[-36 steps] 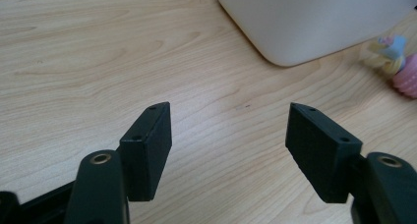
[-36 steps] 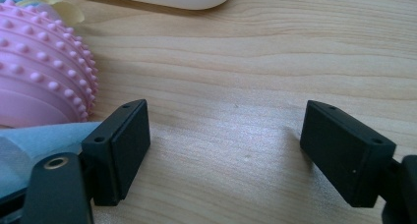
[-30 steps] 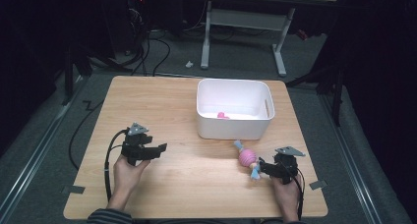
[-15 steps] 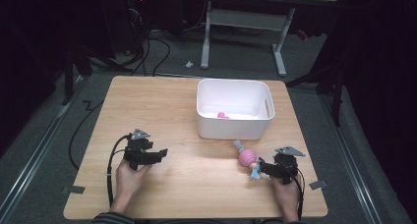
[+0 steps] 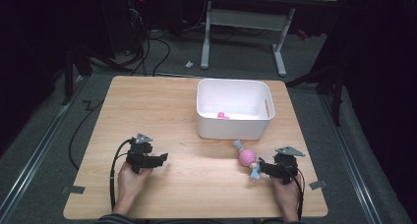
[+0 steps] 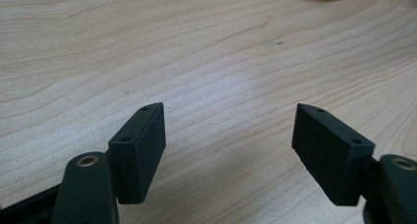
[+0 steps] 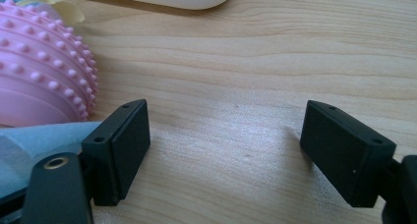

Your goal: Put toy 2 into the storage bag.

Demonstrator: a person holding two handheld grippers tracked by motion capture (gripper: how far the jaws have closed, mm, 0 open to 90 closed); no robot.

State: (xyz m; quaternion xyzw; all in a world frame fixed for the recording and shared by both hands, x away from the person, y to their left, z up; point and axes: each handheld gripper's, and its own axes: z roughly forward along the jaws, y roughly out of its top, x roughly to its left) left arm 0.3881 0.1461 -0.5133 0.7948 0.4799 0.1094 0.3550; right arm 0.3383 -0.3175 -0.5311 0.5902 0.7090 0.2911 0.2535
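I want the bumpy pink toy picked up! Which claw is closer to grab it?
Probably the right claw: the pink toy lies just beside its open jaws. The left claw sits far across the table.

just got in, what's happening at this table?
A person holds a gripper in each hand, both open and empty, low over the wooden table. The right gripper sits beside a pink studded ball toy with blue ends, outside its jaws. The left gripper is over bare wood. A white bin behind holds a small pink item.

Left hand-held gripper [image 5: 158, 158] slightly nearer the person
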